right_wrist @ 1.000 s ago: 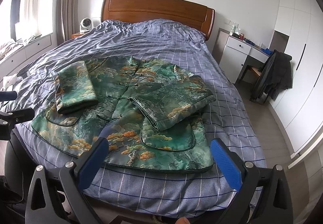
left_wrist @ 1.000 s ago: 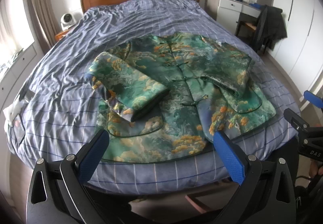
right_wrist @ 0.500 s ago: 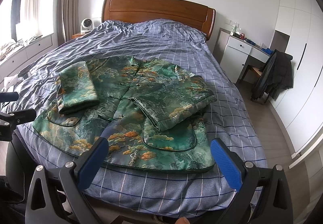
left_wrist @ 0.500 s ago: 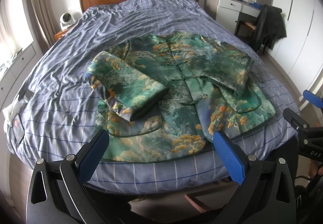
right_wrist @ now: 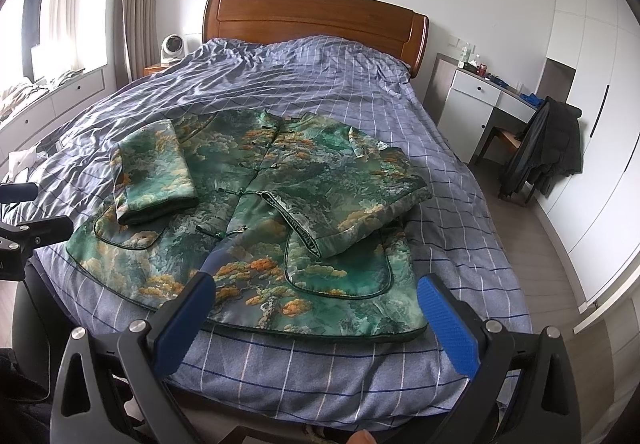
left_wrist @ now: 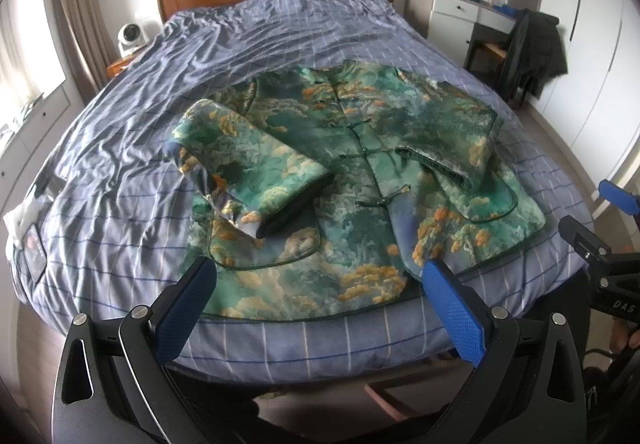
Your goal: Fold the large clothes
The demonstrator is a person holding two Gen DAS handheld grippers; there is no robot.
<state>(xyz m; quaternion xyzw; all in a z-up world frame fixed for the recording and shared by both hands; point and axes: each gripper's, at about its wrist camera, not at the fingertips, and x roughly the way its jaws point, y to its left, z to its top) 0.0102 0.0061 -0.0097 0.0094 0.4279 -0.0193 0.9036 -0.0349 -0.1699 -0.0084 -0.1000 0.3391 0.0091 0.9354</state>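
Both grippers (left_wrist: 320, 292) (right_wrist: 316, 304) hover open before the jacket (left_wrist: 352, 180).

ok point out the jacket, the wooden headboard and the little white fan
jacket (left_wrist: 356, 204), left wrist view, on its buttoned front
wooden headboard (right_wrist: 316, 20), right wrist view, on the middle of the panel
white fan (right_wrist: 174, 44), right wrist view, on its round face

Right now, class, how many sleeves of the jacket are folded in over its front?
2. The left sleeve lies across the jacket's left front; the right sleeve is folded across its right front.
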